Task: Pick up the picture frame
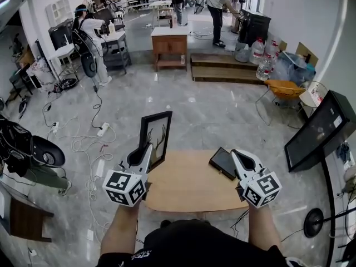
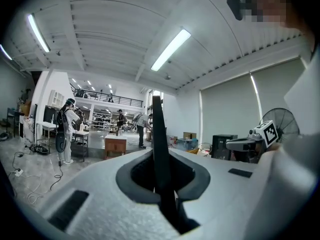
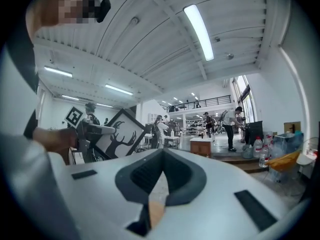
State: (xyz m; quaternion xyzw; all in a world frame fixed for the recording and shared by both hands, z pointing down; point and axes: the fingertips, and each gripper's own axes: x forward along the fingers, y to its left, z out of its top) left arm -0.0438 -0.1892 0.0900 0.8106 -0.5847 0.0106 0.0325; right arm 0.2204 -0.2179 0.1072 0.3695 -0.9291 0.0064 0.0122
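I find the head camera looking steeply down on the bench (image 1: 189, 191), left claw (image 1: 148, 150) near at seven o'clock, right claw (image 1: 236, 154) at five. Each claw camera sits close behind its jaws, facing level across the hall. All views share the far wooden cabinet (image 1: 169, 43); head and right claw views share the picture frame (image 1: 157, 135).

Big open lab/workshop hall: cables (image 1: 83, 146) and power strip (image 1: 103, 129) loose on tiled floor (image 1: 222, 104), ceiling tube lights (image 2: 170, 49), mezzanine railing (image 3: 200, 102), several people (image 1: 89, 32) at white tables (image 1: 117, 38).
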